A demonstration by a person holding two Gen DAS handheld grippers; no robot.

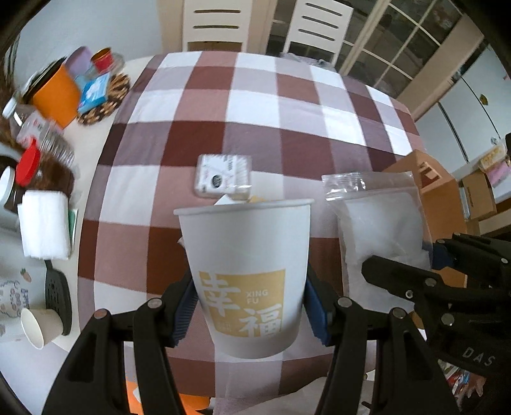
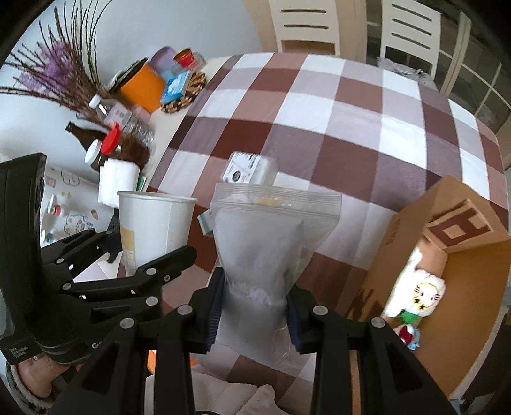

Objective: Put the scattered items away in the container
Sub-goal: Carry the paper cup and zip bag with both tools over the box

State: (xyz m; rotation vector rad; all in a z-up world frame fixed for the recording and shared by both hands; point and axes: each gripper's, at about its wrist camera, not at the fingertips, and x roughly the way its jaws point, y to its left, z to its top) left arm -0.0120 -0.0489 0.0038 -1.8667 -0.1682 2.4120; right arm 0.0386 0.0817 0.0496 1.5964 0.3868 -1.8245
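Side by side above a checked tablecloth, two handheld grippers each carry one item: the left gripper has its jaws clamped on a single white paper cup, and the right gripper has its jaws pinched on one clear zip-top plastic bag.

One open cardboard box stands at the right edge of the table, just beside the bag. Inside it lie a white plush toy with a cat-like face and, below that, a smaller red-and-blue item too blurred to name. The cup, held upright, bears a gold square printed with Chinese characters and the letters "XING FU"; scraps of white and yellow show above its rim, though what they are cannot be told. The bag, sealed along its ribbed top strip, holds a soft white, fluffy filling and is squeezed narrow where the blue pads grip it.

One flat, clear plastic box of cotton swabs rests on the cloth beyond the cup, near the middle of the table. The cloth is soft fabric in large squares of brown, mauve and white.

Along the left side of the table sit an orange cylindrical tub, a round woven mat under a blue packet, a red lid, a folded white towel and a second, empty paper cup lying on its side. Two white slatted chairs stand behind the table.
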